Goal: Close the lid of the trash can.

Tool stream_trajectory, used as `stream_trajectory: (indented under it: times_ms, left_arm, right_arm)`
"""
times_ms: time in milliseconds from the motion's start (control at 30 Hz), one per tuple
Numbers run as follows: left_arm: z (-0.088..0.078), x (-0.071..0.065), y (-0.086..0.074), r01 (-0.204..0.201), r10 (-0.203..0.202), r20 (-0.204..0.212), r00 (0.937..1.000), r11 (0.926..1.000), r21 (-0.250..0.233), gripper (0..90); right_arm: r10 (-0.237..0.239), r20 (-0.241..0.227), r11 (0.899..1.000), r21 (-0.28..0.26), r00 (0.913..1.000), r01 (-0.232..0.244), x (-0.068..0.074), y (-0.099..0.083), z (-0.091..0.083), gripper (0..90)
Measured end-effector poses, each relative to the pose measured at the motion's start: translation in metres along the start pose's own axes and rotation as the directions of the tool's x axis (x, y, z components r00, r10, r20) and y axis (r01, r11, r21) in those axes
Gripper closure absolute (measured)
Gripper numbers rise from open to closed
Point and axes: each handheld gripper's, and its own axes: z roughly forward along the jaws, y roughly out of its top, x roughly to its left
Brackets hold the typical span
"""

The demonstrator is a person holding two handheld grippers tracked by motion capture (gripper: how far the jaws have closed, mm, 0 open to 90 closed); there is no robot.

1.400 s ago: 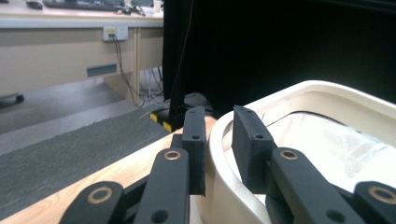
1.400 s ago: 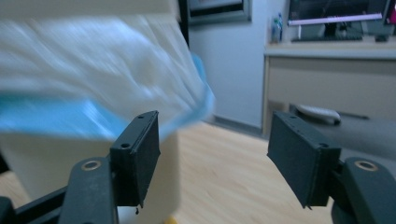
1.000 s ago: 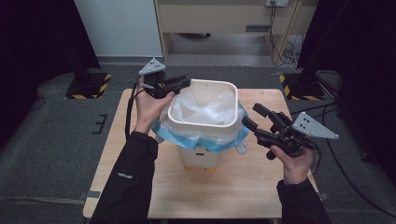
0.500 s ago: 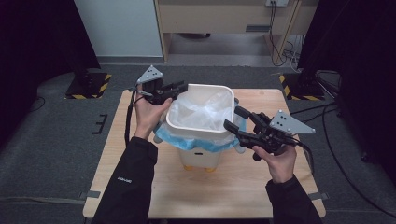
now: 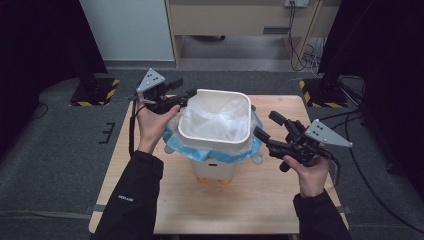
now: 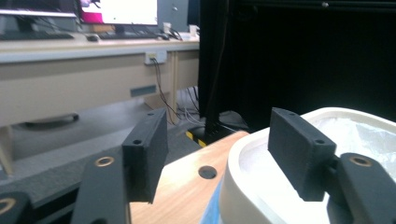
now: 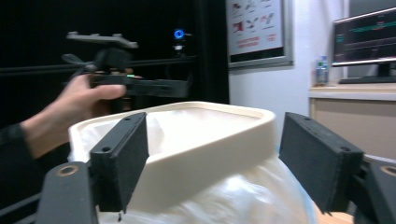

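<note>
Presently the left hand-held gripper [image 5: 186,95] stands at the far-left corner of the small white bin [image 5: 215,137]; its jaws have just been opening and now stand released, one jaw outside the rim, the other over it, with no pad pressing on rim or liner as the left gripper view shows. Centrally, the bin sits upright on the wooden tabletop [image 5: 260,200], and a translucent white bag liner [image 5: 220,117] fills its inside. The liner's upper edge is folded over and pinned beneath the cream rim ring [image 5: 212,136], with blue-tinted plastic [image 5: 222,155] bunched out below the ring on all visible sides. To the right, the right hand-held gripper [image 5: 264,131] sits just beside the bin's right wall near the rim; its jaws have likewise just been opening and grasp nothing, the corner of the bin lying ahead between them. Judgement: the liner appears fitted and seated, so the lining work looks largely complete; what remains is tidying the loose overhang and withdrawing both tools
</note>
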Motion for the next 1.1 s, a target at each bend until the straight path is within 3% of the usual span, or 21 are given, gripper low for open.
stream_trajectory:
  times_ms: [133,267,567,667,933,1100]
  left_arm:
    - [-0.016,0.002,-0.002,-0.004,0.003,-0.025,0.9997,0.9998,-0.02,34.1]
    - [-0.035,0.007,-0.012,0.011,-0.013,-0.035,0.9993,0.9989,-0.046,31.8]
    - [-0.085,0.027,-0.062,0.045,-0.049,-0.103,0.9935,0.998,-0.045,29.5]
    - [-0.098,0.033,-0.081,0.074,-0.075,-0.135,0.988,0.9972,-0.015,27.9]
    - [-0.112,0.037,-0.137,0.123,-0.109,-0.155,0.9819,0.989,0.082,25.2]
    - [-0.105,0.038,-0.171,0.145,-0.112,-0.175,0.9783,0.9702,0.194,23.5]
  right_arm:
    - [0.024,0.048,1.0,-0.005,0.9986,-0.024,-0.013,-0.007,-0.012,19.0]
    - [0.04,0.102,0.999,0.028,0.994,-0.043,-0.027,-0.019,-0.023,17.5]
    - [0.066,0.205,0.991,0.103,0.9766,-0.088,-0.055,-0.045,-0.038,16.0]
    - [0.072,0.229,0.984,0.141,0.9707,-0.106,-0.063,-0.056,-0.039,15.1]
    - [0.082,0.285,0.967,0.208,0.9551,-0.145,-0.079,-0.079,-0.044,13.5]
    - [0.063,0.32,0.948,0.276,0.9453,-0.157,-0.089,-0.098,-0.047,12.3]
